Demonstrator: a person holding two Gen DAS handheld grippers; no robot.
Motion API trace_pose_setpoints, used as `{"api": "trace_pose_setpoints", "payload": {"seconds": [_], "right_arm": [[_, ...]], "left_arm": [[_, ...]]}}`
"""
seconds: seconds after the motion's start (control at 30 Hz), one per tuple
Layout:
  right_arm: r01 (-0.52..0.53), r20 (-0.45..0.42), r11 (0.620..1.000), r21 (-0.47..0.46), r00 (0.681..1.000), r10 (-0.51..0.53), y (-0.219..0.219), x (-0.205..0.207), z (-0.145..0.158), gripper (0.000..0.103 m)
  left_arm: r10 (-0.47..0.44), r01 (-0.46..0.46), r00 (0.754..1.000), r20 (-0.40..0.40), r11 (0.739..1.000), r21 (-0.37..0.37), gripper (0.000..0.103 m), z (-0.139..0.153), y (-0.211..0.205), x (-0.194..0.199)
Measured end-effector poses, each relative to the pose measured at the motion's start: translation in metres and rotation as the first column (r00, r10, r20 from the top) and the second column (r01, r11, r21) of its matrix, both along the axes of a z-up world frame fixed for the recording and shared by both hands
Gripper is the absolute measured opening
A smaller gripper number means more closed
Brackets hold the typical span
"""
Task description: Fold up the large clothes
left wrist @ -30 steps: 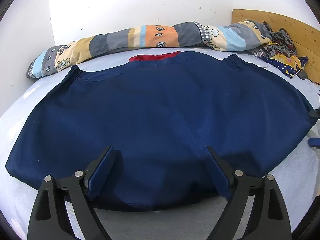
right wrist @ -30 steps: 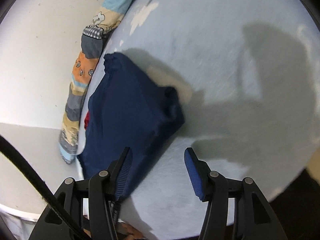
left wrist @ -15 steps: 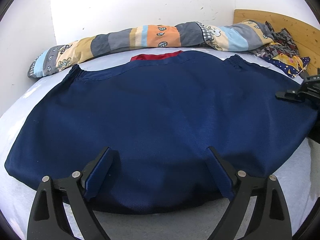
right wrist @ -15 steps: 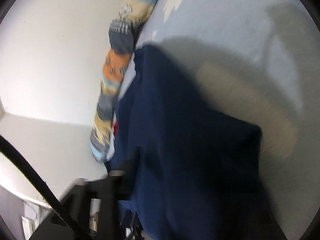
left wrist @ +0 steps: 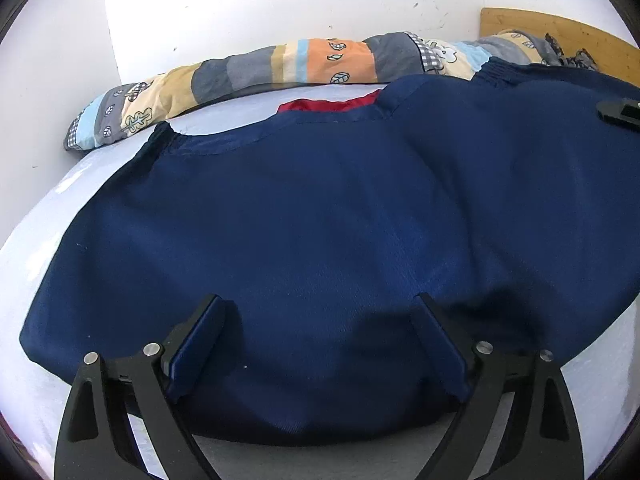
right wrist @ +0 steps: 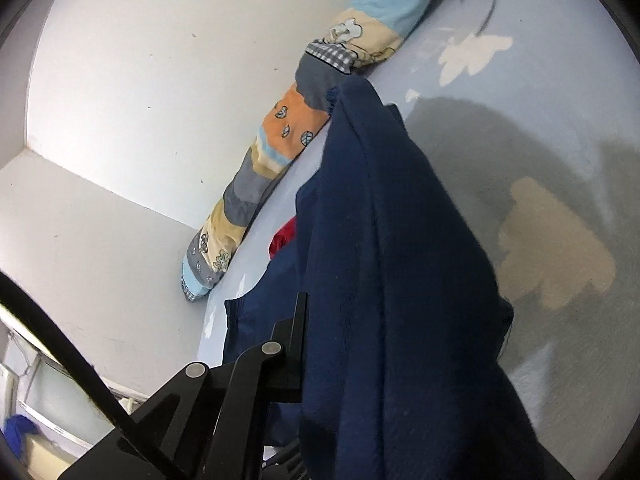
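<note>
Navy garment point(left wrist: 320, 220), a large dark-blue piece with elasticated cuffs, is seen spread across the pale blue bed sheet point(left wrist: 36, 248), its far edge lying near the patchwork quilt roll point(left wrist: 280, 68) that runs along the white wall point(left wrist: 280, 0); a strip of red lining point(left wrist: 332, 105) is shown at the neckline. At the garment's right side the cloth is raised off the sheet and carried over the rest; in the right wrist view a long fold of it point(right wrist: 400, 280) is seen hanging in front of the camera. The right gripper point(right wrist: 304, 344) is judged to be closing on that fold, with cloth pinched between the jaws; only one black finger point(right wrist: 298, 340) is shown, the other being hidden by fabric. A part of the same tool point(left wrist: 620, 110) is glimpsed at the right edge of the left wrist view, above the lifted side. The left gripper point(left wrist: 320, 344) is held over the near hem with its jaws spread wide; the blue pads point(left wrist: 196, 354) are set above the cloth and nothing is clasped between them.

As for progress, the first fold is judged to be only begun: one side has been picked up but not yet laid across the body; the opposite side and sleeve remain flat and unfolded; the lengthwise folds are all left to do. A wooden headboard point(left wrist: 560, 32) is seen in the far right corner.
</note>
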State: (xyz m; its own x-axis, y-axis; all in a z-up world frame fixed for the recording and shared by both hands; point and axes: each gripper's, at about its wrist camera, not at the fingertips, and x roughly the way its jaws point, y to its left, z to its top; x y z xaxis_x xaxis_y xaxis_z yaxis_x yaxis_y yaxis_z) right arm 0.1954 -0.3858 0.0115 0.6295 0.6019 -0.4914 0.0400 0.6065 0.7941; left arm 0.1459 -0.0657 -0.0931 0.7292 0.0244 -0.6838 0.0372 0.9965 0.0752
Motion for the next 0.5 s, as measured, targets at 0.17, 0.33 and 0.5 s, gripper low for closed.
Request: {"api": "trace_pose_setpoints", "payload": {"seconds": [0.17, 0.33, 0.5], "right_arm": [[-0.005, 0.014, 0.999, -0.043, 1.0, 0.006, 0.01, 0.001, 0.011, 0.011], [-0.016, 0.031, 0.99, -0.137, 0.999, 0.021, 0.036, 0.004, 0.03, 0.011], [-0.053, 0.053, 0.947, -0.316, 0.996, 0.073, 0.092, 0.005, 0.06, 0.011]], "left_arm": [[0.081, -0.072, 0.987, 0.139, 0.995, -0.068, 0.093, 0.056, 0.033, -0.013], [0.146, -0.135, 0.977, 0.156, 0.988, -0.077, 0.093, 0.126, 0.096, -0.015], [0.248, -0.239, 0.955, 0.161, 0.968, -0.074, 0.093, 0.156, 0.18, -0.026]]}}
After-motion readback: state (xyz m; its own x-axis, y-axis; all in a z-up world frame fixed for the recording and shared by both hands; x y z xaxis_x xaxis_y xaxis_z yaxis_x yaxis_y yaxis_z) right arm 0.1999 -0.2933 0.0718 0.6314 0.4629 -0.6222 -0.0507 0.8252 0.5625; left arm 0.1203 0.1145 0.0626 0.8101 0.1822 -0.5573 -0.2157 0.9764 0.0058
